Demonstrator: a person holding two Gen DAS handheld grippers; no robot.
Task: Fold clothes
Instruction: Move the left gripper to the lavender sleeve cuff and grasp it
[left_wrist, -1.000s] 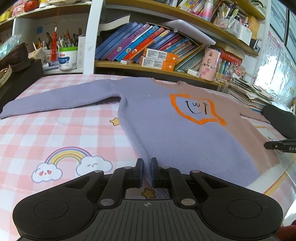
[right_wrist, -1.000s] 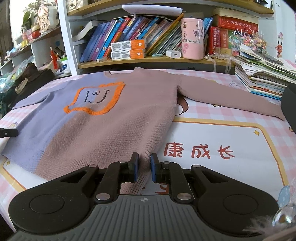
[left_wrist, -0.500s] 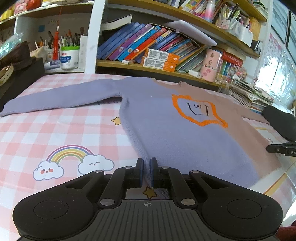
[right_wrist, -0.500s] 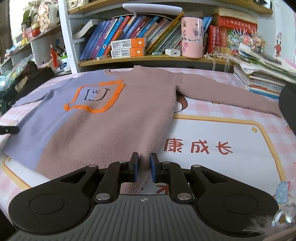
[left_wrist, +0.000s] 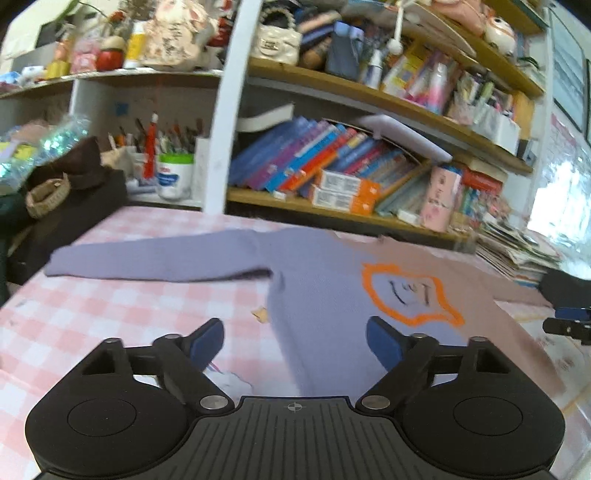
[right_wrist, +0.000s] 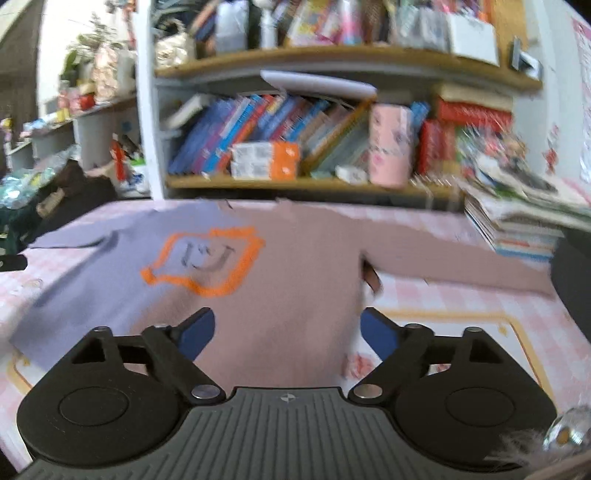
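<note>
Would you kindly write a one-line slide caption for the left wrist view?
Open left gripper above a purple and pink sweater spread flat on a checked tablecloth.

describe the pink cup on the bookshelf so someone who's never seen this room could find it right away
Start at the wooden bookshelf behind the checked table where the sweater lies spread out. On its lowest shelf, follow the leaning row of books rightward to where it ends. There stands the pink cup, tall, upright and cylindrical, with a face drawn on it, the only round pale pink thing among flat spines and boxes.

Crowded wooden bookshelves (left_wrist: 369, 206) behind a pink checked tablecloth (left_wrist: 92, 317), bright window (left_wrist: 561, 206) at right.
</note>
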